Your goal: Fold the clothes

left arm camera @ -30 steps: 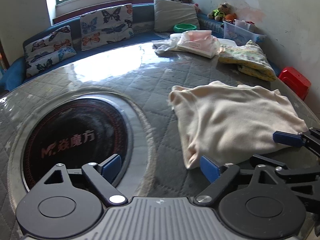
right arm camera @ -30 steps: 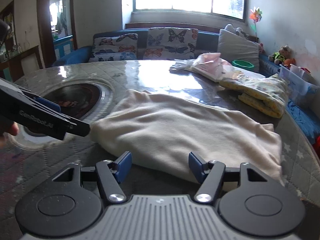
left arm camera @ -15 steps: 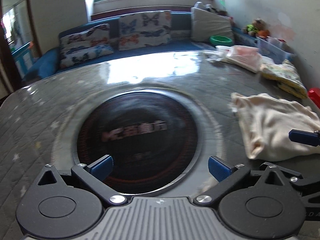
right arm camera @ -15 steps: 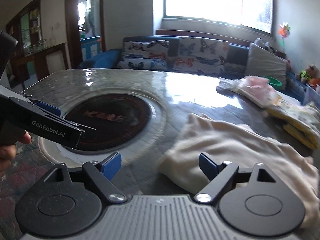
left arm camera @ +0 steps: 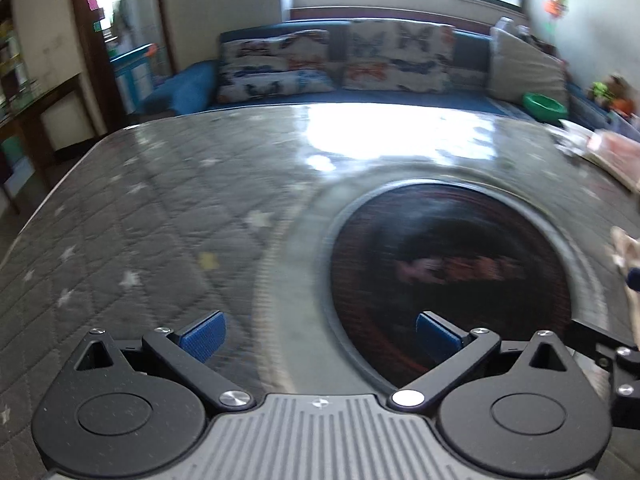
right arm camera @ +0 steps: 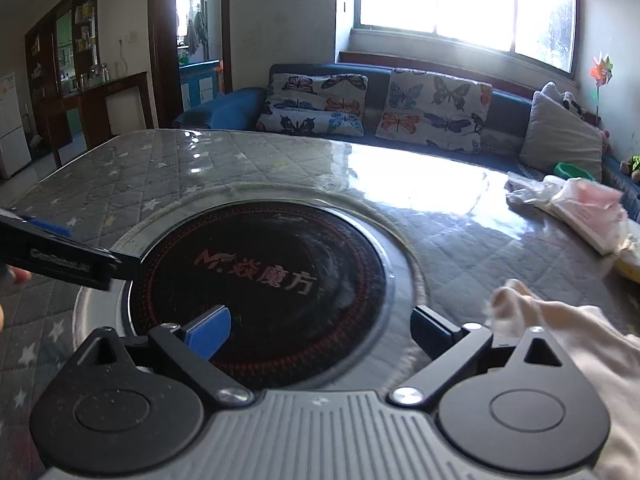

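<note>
A folded cream garment point(right arm camera: 568, 344) lies on the quilted table at the lower right of the right wrist view; only its corner point(left arm camera: 626, 250) shows at the right edge of the left wrist view. My left gripper point(left arm camera: 320, 338) is open and empty over the table beside the dark round cooktop. My right gripper point(right arm camera: 322, 334) is open and empty over the cooktop, left of the garment. The left gripper also shows at the far left of the right wrist view point(right arm camera: 60, 256).
A dark round cooktop point(right arm camera: 260, 276) sits in the table's middle. A pink and white clothes pile point(right arm camera: 580, 212) and a yellow folded piece point(right arm camera: 630, 264) lie at the table's far right. A blue sofa with butterfly cushions point(right arm camera: 376, 108) runs behind the table.
Both grippers have swung left, away from the cream garment, which has slid to the right edge of both views. Both stay open and empty.
</note>
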Demonstrator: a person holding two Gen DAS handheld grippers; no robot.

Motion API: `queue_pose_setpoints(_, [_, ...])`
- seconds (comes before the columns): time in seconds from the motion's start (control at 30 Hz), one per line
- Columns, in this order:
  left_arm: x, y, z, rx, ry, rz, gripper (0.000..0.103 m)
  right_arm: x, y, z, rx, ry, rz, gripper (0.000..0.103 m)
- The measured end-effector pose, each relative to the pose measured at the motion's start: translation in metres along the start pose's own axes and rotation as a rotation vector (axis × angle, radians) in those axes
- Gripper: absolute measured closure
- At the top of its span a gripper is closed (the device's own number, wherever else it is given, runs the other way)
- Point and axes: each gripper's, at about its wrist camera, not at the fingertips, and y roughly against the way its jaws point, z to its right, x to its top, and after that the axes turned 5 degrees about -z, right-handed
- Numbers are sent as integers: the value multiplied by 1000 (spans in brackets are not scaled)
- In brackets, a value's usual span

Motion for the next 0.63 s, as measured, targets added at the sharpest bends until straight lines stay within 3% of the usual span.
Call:
queue_pose_setpoints(0.27, [1, -19, -35, 39, 87, 18, 0, 8, -32, -12, -16, 4, -15, 0])
queue_pose_setpoints(0.63, [-7, -32, -44, 89, 108, 35, 0, 8, -54, -9, -22, 5, -62, 0])
